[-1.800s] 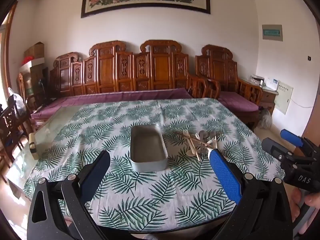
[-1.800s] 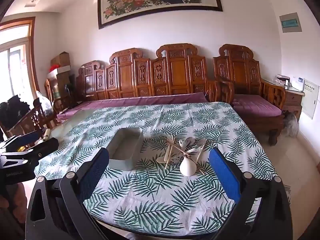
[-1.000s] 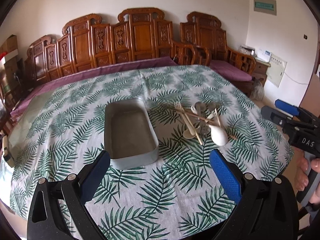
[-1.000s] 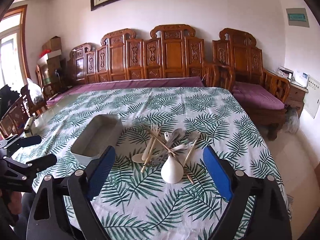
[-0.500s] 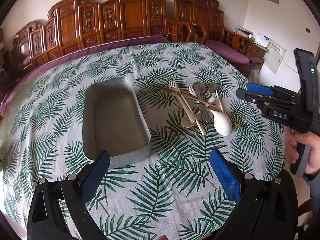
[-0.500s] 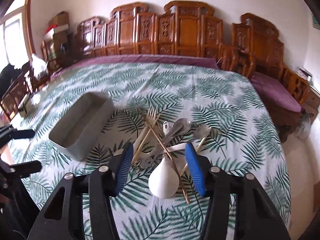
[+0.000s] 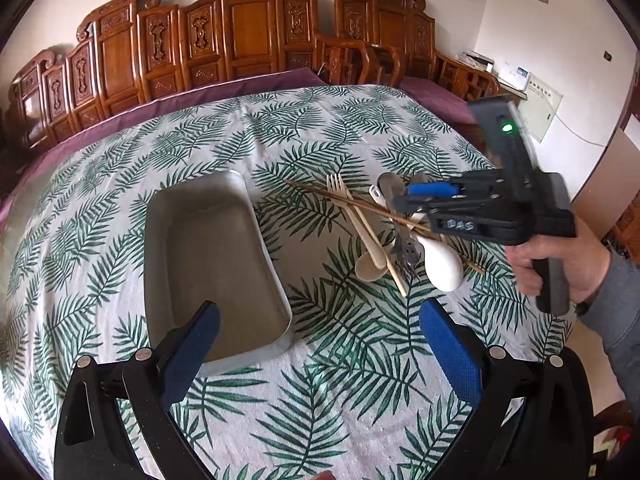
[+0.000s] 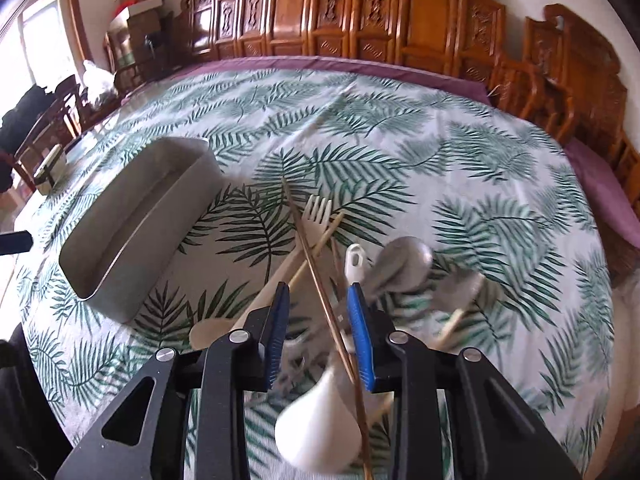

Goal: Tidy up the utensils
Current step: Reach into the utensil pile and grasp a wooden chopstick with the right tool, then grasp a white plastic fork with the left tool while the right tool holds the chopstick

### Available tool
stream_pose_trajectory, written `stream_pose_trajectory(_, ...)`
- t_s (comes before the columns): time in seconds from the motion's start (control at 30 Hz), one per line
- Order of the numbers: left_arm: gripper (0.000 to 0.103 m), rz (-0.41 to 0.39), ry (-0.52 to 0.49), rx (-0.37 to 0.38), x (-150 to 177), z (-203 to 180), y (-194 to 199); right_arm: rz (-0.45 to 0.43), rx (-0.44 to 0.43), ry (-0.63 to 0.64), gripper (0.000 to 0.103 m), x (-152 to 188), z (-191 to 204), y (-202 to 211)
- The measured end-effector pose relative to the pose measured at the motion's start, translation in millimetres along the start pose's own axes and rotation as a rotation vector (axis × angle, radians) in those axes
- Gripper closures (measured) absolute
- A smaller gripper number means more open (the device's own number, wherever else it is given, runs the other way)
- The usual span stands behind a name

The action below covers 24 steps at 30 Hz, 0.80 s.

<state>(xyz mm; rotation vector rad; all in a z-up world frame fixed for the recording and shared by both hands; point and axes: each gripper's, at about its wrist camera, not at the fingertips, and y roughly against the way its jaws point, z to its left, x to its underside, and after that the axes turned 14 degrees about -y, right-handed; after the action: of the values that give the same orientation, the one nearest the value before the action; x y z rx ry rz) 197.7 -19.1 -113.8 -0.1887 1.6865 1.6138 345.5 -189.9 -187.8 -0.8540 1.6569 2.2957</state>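
1. Utensils [image 7: 394, 228] lie in one crossed heap on the counter [image 7: 328, 364], just beside the right long side of the grey tray [image 7: 208, 264]. The tray is empty and, by my reading, is the destination for sorting.
2. Heap contents: a cream fork [image 8: 318, 210], a cream spoon [image 7: 370, 266], a white ladle [image 8: 316, 436], metal spoons [image 8: 400, 264] and thin wooden chopsticks [image 8: 316, 272]. The chopsticks cross over the others, so the top pieces probably have to come off first.
3. My right gripper [image 8: 316, 332] is low over the heap, pointing forward and down. Its blue pads stand partly closed, with a narrow gap between them.
4. One chopstick runs through that gap. The view is blurred; I cannot tell whether the pads press on it.
5. My right hand [image 7: 560, 264] grips the handle from below, wrist level, the tool nearly horizontal.
6. My left gripper [image 7: 316, 356] hangs above the near counter edge, spread wide and holding nothing. Its left pad overlaps the near end of the tray.
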Motion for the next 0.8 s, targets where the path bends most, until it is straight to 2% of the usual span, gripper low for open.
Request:
stream_pose_trajectory(0.17, 0.006, -0.007, -0.01, 0.015, -11.7, 3.1, -7.0, 0.053, -0.006, 0.04, 0.081, -11.1, 9.9, -27.3)
stream_pose_trajectory(0.33, 0.006, -0.016, -0.01, 0.042, -17.8, 2.4, -13.6, 0.097, 0.01, 0.057, 0.085, -17.2, 10.0, -44.2)
stream_pose_trajectory(0.47, 0.007, -0.008, 0.001, 0.058, -18.9, 1.7, -21.0, 0.134, 0.045, 0.078, 0.093, -15.0, 8.4, -54.5)
stream_pose_trajectory(0.57, 0.007, -0.003, -0.002, 0.062, -18.8, -0.9, -25.4, 0.134, 0.038, 0.089, 0.097, -13.3, 8.3, -53.7)
stream_pose_trajectory(0.8, 0.007, 0.012, -0.011, 0.063, -19.9, -9.7, -32.8, 0.111, 0.044, 0.104, 0.097, -10.6, 8.6, -45.1)
